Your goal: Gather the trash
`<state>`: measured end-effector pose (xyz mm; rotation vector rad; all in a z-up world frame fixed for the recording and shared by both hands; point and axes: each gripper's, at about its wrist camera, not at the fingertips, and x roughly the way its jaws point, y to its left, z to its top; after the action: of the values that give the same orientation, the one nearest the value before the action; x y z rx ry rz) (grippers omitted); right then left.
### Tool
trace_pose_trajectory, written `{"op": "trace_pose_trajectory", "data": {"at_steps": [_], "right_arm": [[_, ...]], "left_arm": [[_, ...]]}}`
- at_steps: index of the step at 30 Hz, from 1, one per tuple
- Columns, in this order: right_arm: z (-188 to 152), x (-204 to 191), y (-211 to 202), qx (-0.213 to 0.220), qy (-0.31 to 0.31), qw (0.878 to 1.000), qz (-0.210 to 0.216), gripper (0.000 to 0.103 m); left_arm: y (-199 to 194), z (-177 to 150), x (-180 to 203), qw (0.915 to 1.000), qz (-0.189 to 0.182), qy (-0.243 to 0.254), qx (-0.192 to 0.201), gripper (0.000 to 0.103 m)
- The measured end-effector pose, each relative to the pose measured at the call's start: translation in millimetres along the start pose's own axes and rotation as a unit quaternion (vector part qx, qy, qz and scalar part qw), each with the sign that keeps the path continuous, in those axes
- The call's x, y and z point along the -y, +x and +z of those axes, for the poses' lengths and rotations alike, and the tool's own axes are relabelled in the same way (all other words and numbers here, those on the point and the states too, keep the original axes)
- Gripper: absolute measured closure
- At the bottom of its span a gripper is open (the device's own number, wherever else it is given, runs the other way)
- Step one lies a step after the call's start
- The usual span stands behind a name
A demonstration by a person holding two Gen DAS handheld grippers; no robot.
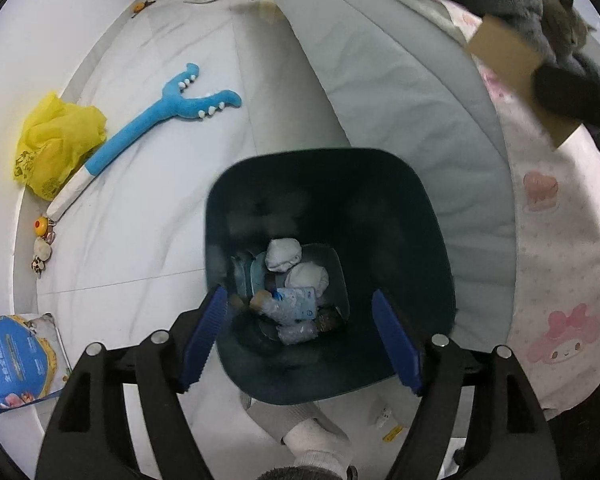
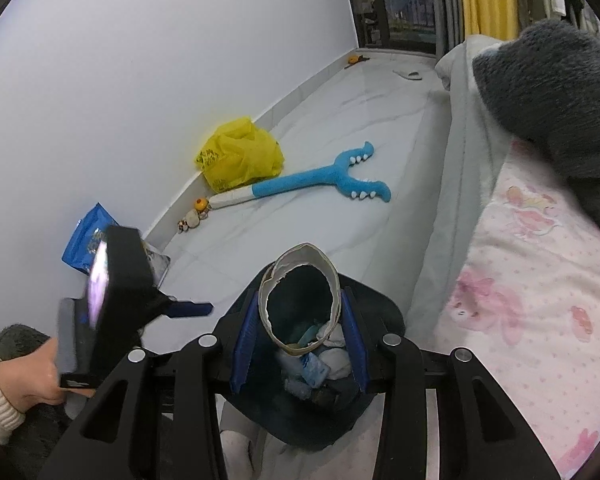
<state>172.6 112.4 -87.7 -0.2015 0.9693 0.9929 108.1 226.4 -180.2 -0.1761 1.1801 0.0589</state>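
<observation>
A dark teal trash bin (image 1: 412,240) stands on the floor beside the bed, holding crumpled white paper (image 1: 284,254), a blue packet and other scraps. My left gripper (image 1: 300,340) is open and empty right above the bin's near rim. My right gripper (image 2: 300,340) is shut on a cardboard tube (image 2: 328,276), squeezed oval, held end-on over the bin (image 2: 380,308). The trash shows through the tube's opening. The left gripper's body (image 2: 116,280) appears in the right wrist view, held in a hand.
A yellow plastic bag (image 1: 56,140) and a blue plush toy (image 1: 156,120) lie on the white floor by the wall. A blue packet (image 1: 16,360) lies at the left. The bed (image 1: 400,92) with pink bedding (image 2: 520,300) and a grey plush runs along the right.
</observation>
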Motion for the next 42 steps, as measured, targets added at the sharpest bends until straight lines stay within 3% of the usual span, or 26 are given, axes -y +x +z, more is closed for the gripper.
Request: {"op": "trace_pose_trajectory", "data": {"at_steps": [12,26,30,32,38,42], "right_arm": [[-2,-12,54,-0.072,-0.002,0.997,-0.01,0.062],[-13,-21,100,-0.133,-0.008,0.991,-0.026,0.061],[-15,-24,105,-0.143,-0.012,0.989,-0.028,0.056],[-15,-24,104,-0.143,-0.01,0.989,-0.028,0.045],[-17,-21,76,-0.122,0.0,0.992,-0.035,0.045],[-17,-19,34,-0.082,0.009,0.995,-0.048,0.036]], "left_arm": [[-44,7,-24,0.9954,-0.001,-0.02,0.093,0.025],[-86,10,-33,0.9864,-0.013,-0.024,0.162,0.034],[-101,12,-28,0.9829,-0.022,-0.013,0.182,0.036],[-110,13,-23,0.9807,-0.014,-0.008,0.195,0.036],[-136,12,-6,0.9747,-0.003,0.004,0.224,0.027],[-147,11,3,0.9722,0.007,0.002,0.234,0.012]]}}
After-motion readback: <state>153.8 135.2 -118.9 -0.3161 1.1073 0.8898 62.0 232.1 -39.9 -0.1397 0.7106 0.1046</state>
